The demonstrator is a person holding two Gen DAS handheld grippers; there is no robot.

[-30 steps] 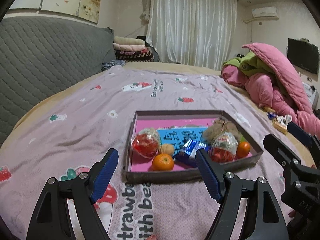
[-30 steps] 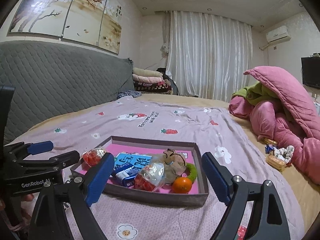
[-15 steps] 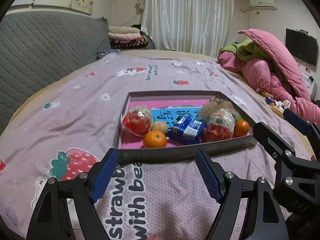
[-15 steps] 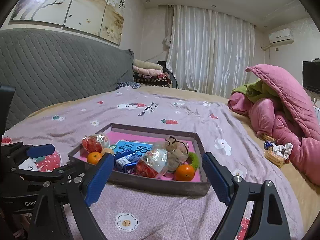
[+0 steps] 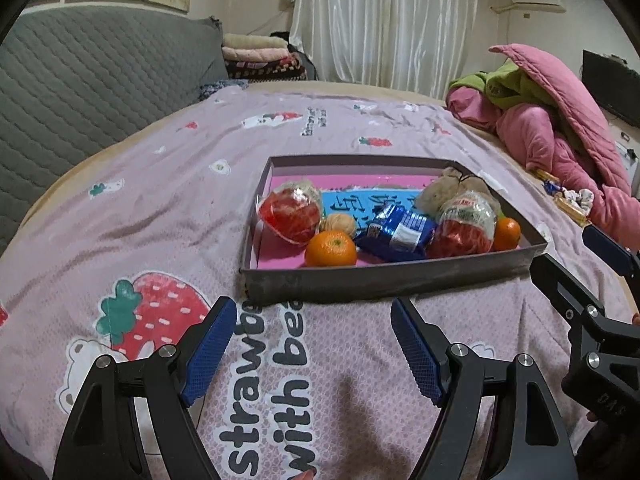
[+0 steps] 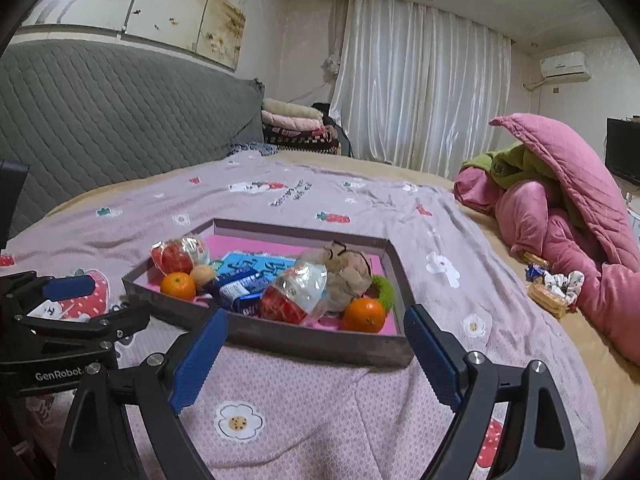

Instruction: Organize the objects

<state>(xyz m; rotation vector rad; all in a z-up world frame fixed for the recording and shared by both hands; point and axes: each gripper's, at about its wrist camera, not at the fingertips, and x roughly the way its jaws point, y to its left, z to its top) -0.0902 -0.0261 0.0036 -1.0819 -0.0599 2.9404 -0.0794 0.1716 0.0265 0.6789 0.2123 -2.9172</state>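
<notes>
A shallow grey tray (image 5: 384,276) with a pink floor sits on the bed; it also shows in the right wrist view (image 6: 320,340). It holds two oranges (image 5: 331,248) (image 6: 365,314), two clear bags of red snacks (image 5: 290,214) (image 6: 294,292), a blue packet (image 5: 400,234), a walnut (image 5: 340,224), a brownish bundle (image 6: 346,270) and a green ring (image 6: 382,290). My left gripper (image 5: 314,344) is open and empty just in front of the tray. My right gripper (image 6: 316,354) is open and empty at the tray's near right side.
The bed has a pink strawberry-print cover (image 5: 160,208). A pink and green quilt heap (image 6: 560,208) lies at the right, with small snacks and a scrunchie (image 6: 554,288) beside it. A grey padded headboard (image 6: 100,120) runs along the left.
Both grippers have moved closer to the tray and tilted down toward it. Both stay open and empty. The tray's contents have not moved.
</notes>
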